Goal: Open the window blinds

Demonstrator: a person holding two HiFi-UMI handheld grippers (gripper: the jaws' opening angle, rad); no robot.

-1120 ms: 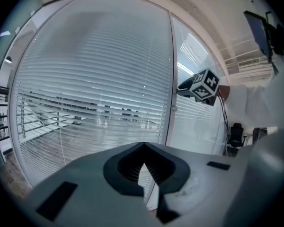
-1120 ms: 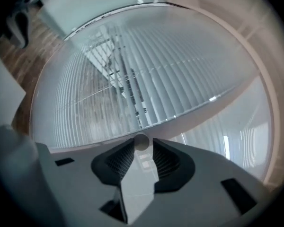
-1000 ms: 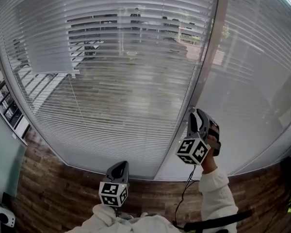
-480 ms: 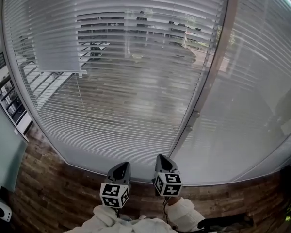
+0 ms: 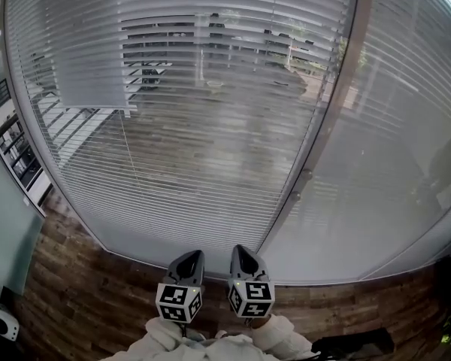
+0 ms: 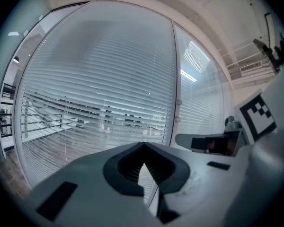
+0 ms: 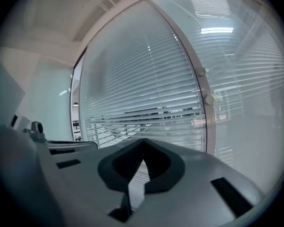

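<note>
The left gripper (image 5: pixel 188 256) and the right gripper (image 5: pixel 240 250) are held side by side, close together and low in front of the person, whose white sleeves (image 5: pixel 210 348) show just behind them. In the left gripper view the grey fingers (image 6: pixel 85 183) meet at their tips with nothing between them, so the gripper is closed and empty. The right gripper view shows the same for its fingers (image 7: pixel 199 174). The white horizontal-slat window blinds (image 5: pixel 210 126) hang behind a curved glass pane, ahead of both sets of fingertips and apart from them. Their slats are tilted enough that a room shows through in the upper middle part. A grey vertical frame post (image 5: pixel 338 104) stands ahead and to the right of the right gripper's fingers, with two small round knobs (image 5: pixel 306 175) on it, above the fingertips. A thin cord (image 5: pixel 128 149) hangs in front of the slats, ahead and left of the left gripper's fingers. A dark wooden plank floor (image 5: pixel 75 299) lies below the glass.
</note>
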